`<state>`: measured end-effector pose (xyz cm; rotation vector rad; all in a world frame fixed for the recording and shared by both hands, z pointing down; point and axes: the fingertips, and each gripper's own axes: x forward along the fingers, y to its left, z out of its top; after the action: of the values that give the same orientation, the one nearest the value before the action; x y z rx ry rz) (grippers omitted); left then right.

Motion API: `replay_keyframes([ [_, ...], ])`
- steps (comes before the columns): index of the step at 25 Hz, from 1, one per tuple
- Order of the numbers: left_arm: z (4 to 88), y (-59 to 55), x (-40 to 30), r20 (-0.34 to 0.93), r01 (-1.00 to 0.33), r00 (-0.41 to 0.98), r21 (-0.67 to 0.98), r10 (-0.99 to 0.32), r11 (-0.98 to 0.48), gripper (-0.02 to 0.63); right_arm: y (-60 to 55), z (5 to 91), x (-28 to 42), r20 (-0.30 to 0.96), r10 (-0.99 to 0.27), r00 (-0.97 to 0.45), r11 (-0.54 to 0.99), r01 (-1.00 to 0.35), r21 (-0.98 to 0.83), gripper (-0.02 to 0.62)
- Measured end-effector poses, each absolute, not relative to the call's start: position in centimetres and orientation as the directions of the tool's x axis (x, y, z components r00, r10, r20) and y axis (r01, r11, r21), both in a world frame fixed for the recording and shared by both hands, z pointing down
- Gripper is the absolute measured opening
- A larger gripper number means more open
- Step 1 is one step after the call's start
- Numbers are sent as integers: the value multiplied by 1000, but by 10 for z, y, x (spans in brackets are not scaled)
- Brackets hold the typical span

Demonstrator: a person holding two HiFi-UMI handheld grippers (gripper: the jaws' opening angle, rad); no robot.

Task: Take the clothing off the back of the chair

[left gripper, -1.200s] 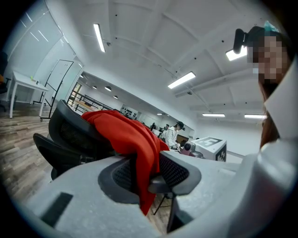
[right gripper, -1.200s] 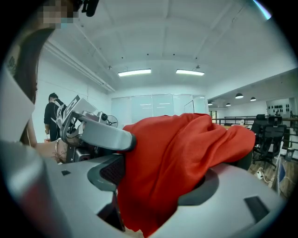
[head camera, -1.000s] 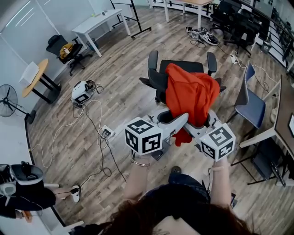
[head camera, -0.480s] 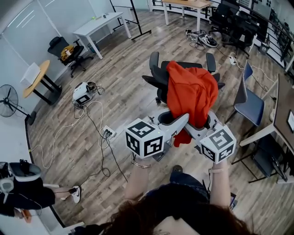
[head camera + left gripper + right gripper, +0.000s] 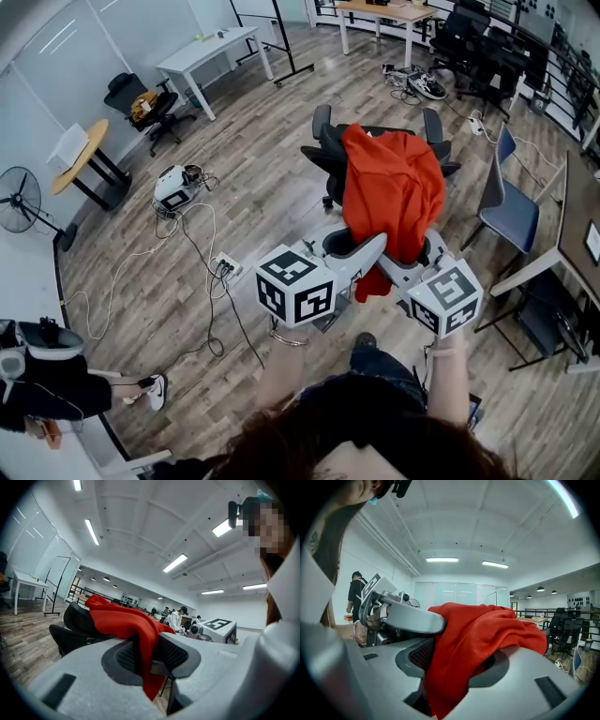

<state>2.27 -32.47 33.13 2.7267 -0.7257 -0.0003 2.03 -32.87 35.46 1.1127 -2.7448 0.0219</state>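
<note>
A red garment [image 5: 394, 192] hangs over the back of a black office chair [image 5: 325, 155], and its lower part is stretched toward me. My left gripper [image 5: 367, 251] is shut on a fold of it. In the left gripper view the red cloth [image 5: 123, 620] runs down between the pads of the left gripper [image 5: 146, 656]. My right gripper [image 5: 412, 259] is shut on the hem beside it. In the right gripper view a thick bunch of the garment [image 5: 487, 625] fills the gap in the right gripper [image 5: 454, 663]. The left gripper's finger [image 5: 408, 616] shows close alongside.
A blue chair [image 5: 512, 214] and a desk edge [image 5: 574, 234] stand at the right. Cables [image 5: 200, 246] and a power strip [image 5: 225, 267] lie on the wooden floor at the left. A white table [image 5: 211, 47], a round table [image 5: 77, 155] and a fan [image 5: 17, 202] stand farther left.
Both grippers keep their hold and have drawn the garment a little toward me and upward. The chair now sits slightly farther off in the head view.
</note>
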Motion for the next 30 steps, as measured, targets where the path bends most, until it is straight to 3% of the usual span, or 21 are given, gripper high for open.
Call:
replay_keyframes([
  [30,317,-186,-56,34,-567,812,281,-582,-774,110,-190,340,-57,158,-647,-746,761,-646,68,199],
])
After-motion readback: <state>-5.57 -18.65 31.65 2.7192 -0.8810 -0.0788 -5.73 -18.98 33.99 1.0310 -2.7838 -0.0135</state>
